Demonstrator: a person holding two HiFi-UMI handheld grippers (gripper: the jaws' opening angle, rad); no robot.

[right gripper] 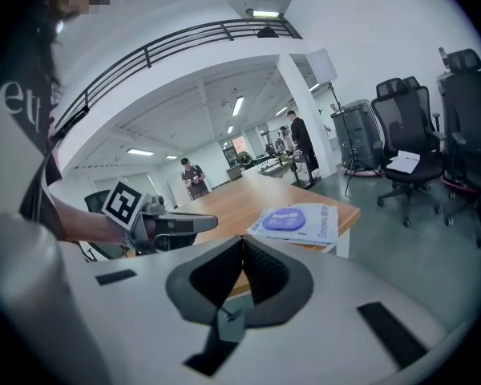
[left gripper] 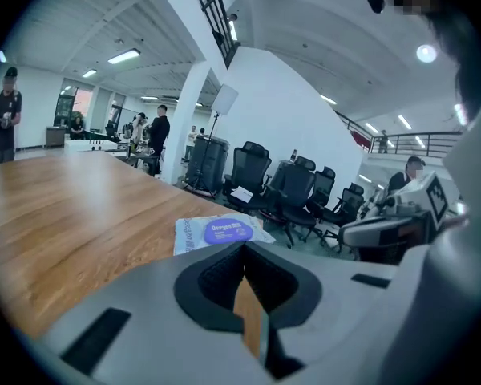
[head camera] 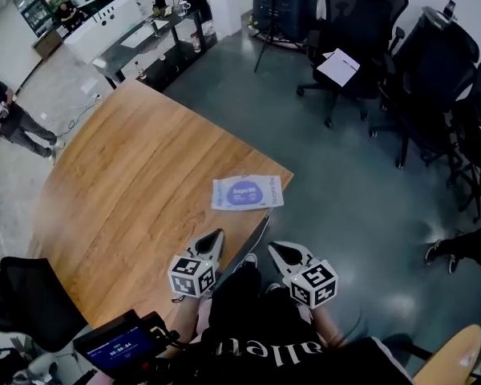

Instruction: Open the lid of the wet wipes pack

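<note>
The wet wipes pack [head camera: 247,192] lies flat near the wooden table's [head camera: 136,191] right corner, white with a round purple lid [head camera: 243,191] that is down. My left gripper [head camera: 216,235] hovers over the table's near edge, short of the pack, tips together with nothing between them. My right gripper [head camera: 274,248] is beside it, off the table's edge over the floor, also shut and empty. In the left gripper view the pack [left gripper: 220,233] sits just beyond the closed tips [left gripper: 244,245]. The right gripper view shows the pack [right gripper: 295,220] ahead and the left gripper [right gripper: 184,224] at left.
Black office chairs [head camera: 361,22] stand on the grey floor to the right and back. Another black chair [head camera: 32,303] and a small screen [head camera: 120,347] sit at the lower left. People stand far off at the upper left [head camera: 12,123].
</note>
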